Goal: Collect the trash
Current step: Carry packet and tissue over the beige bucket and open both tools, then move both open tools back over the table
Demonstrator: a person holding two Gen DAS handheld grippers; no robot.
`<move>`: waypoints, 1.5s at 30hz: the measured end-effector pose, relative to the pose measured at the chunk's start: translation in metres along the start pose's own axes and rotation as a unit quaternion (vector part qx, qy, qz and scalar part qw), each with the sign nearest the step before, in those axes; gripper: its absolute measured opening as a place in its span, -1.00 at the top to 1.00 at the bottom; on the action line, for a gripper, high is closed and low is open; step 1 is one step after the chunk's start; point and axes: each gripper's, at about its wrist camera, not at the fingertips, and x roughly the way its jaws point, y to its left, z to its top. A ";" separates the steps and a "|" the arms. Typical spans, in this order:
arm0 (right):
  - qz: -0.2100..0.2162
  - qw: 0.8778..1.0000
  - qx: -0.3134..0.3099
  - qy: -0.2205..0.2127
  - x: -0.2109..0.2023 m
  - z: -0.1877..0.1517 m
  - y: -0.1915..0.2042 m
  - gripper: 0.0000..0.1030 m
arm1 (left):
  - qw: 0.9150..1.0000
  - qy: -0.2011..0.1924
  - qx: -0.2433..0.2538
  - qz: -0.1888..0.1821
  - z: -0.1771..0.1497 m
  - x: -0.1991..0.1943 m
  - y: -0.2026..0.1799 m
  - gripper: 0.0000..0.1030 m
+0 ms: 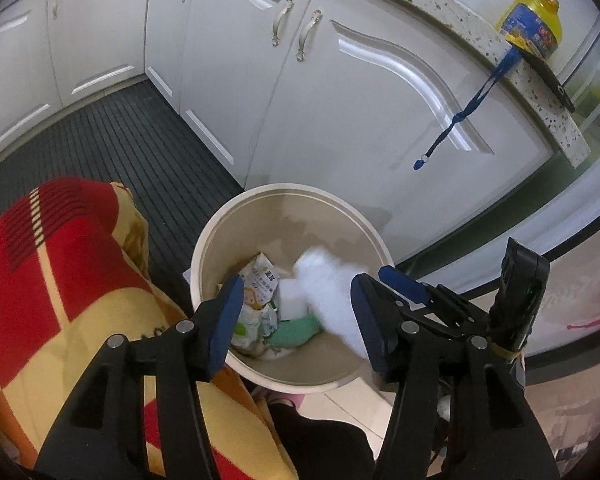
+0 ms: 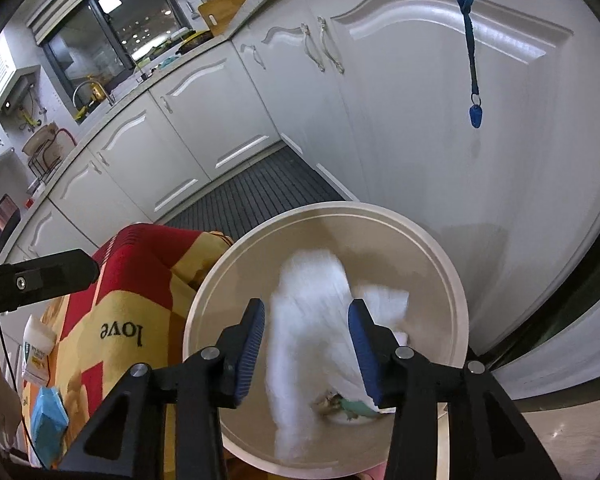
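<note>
Against white kitchen cabinets [image 1: 360, 92] we see one beige bin [image 1: 212, 240]; both grippers, left [image 1: 296, 316] and right [image 2: 308, 348], stand released over one blurred white sheet [image 2: 312, 320].

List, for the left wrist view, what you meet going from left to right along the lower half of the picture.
Blanket → bin → food wrapper → white tissue → right claw.
</note>
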 end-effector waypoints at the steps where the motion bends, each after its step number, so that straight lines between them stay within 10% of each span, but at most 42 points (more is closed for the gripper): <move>1: 0.000 1.000 -0.001 0.000 0.000 -0.001 0.001 0.19 | 1.000 0.000 -0.001 0.000 -0.001 -0.002 0.001 -0.05; 23: 0.017 0.999 -0.035 0.004 -0.012 -0.005 0.048 0.06 | 0.995 -0.077 0.011 0.060 -0.042 -0.108 0.027 -0.05; 45: 0.050 0.993 -0.111 0.001 -0.032 -0.024 0.147 -0.18 | 0.981 -0.129 -0.116 0.093 -0.118 -0.219 0.144 -0.05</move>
